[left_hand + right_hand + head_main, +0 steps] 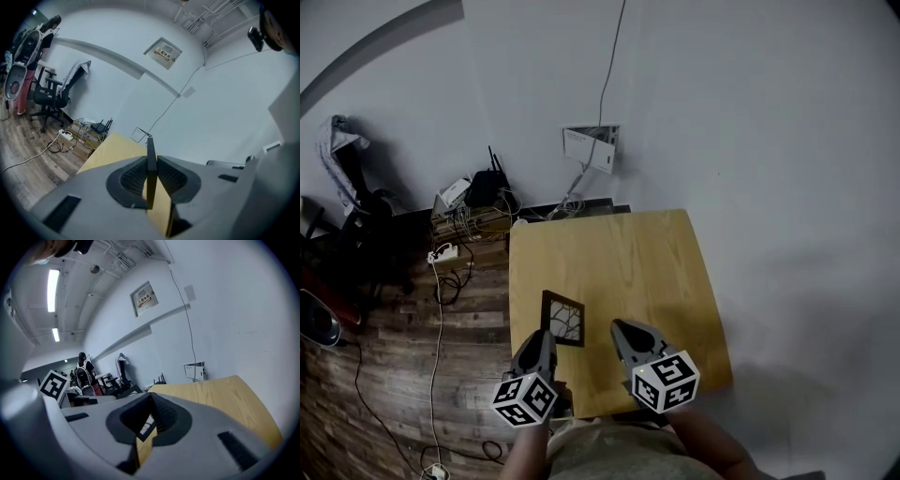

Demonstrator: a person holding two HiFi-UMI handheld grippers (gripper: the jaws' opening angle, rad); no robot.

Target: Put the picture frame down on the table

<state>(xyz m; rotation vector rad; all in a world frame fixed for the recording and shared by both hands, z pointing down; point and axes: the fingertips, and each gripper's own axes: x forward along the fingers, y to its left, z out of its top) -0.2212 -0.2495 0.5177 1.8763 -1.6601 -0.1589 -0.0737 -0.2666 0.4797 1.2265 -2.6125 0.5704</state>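
The grey left gripper [544, 339], with its black-and-white marker cube, is nearest. Its jaws are clamped on one edge of the small dark square picture frame [562, 319], which shows edge-on between them in the left gripper view. The frame is over the near left part of the light wooden table [637, 253] — whether it touches the top I cannot tell. The grey right gripper [621, 328] hangs over the table's near edge, near the frame but apart from it — jaws together, holding nothing.

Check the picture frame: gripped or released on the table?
Gripped: the left gripper has its jaws clamped on the picture frame, seen edge-on. Whether it touches the table cannot be told.
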